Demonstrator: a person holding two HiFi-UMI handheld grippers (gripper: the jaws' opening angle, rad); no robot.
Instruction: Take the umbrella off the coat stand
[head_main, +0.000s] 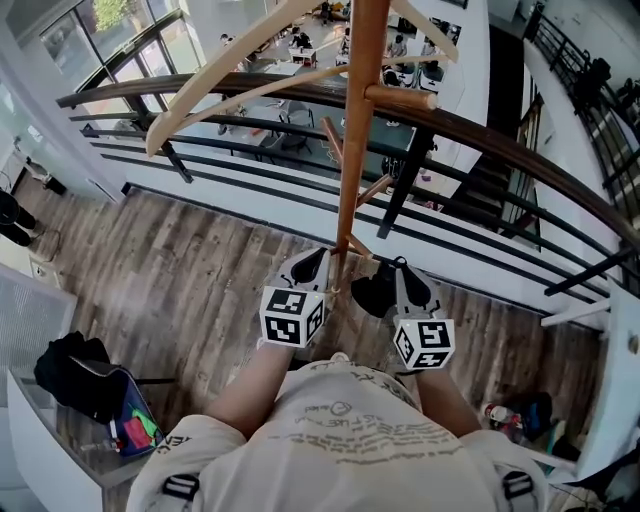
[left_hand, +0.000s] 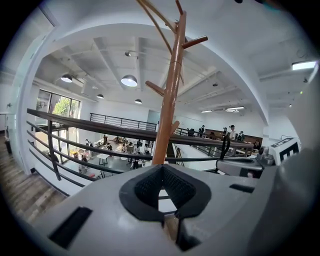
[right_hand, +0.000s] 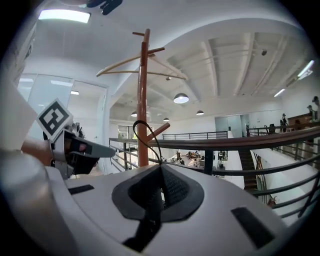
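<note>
- Setting: wood-plank floor (head_main: 180, 280) on an upper level, with a dark curved railing (head_main: 520, 150) just past the stand and an open hall below it.
- Coat stand (head_main: 348, 150): upright brown wooden pole with short pegs angling up and pale curved arms (head_main: 220, 75) at the top. In the head view it stands between the two grippers, just beyond their tips.
- Person: seen from above, pale printed shirt (head_main: 350, 430), both forearms held forward.
- Black bag (head_main: 80, 375): low on the left, resting on a white surface, well apart from the stand.
- Left gripper (head_main: 318, 262): left of the pole, near it. Its own view shows the jaws brought together with nothing between them, and the pole rising beyond the tips.
- Right gripper (head_main: 398, 268): right of the pole. Its jaws are clamped together on a black strap of the umbrella (head_main: 372, 292).
- Umbrella: shows only as a dark mass at the right gripper's front, just beside the pole's right. I cannot tell whether it touches the pole.
- Cord loop (left_hand: 224, 147): a thin black loop standing up from the right gripper's tips. In the left gripper view it is apart from the pole and on no peg.
</note>
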